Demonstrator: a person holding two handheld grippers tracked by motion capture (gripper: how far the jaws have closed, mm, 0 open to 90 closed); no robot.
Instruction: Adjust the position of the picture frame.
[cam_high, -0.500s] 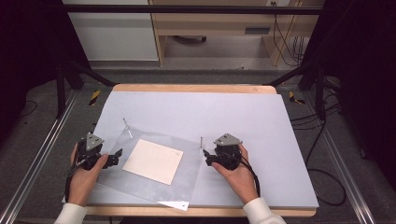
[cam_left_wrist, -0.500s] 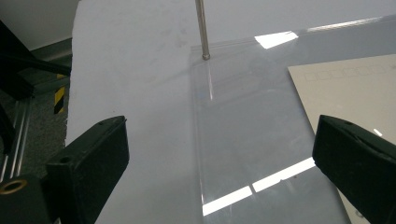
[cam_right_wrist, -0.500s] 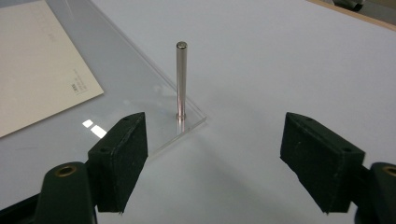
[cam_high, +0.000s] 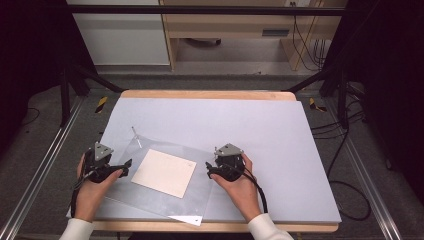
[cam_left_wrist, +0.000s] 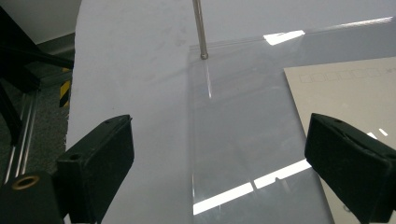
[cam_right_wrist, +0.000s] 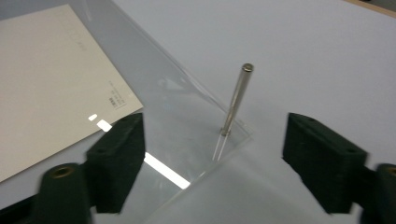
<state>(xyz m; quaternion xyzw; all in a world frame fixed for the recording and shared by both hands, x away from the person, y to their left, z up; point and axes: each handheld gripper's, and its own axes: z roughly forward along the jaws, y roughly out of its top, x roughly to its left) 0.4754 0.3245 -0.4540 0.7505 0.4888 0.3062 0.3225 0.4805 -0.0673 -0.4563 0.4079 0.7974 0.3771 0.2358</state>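
A clear plastic sheet lies flat on the grey mat, with a cream paper sheet on it. A thin metal pin stands at the sheet's far left corner, and a second pin at its far right corner. My left gripper is open at the sheet's left edge. In the left gripper view the clear sheet's edge runs between the jaws, and the pin is ahead. My right gripper is open at the right corner. The right gripper view has the pin upright ahead of the jaws.
The mat covers a wooden table framed by black struts and rails. A small white triangular corner sticks out at the sheet's near edge. Bare mat spreads to the right and far side. Cables hang off the right.
My right gripper has edged left toward the clear sheet's right corner. The left gripper, the paper and the pins stay where they were.
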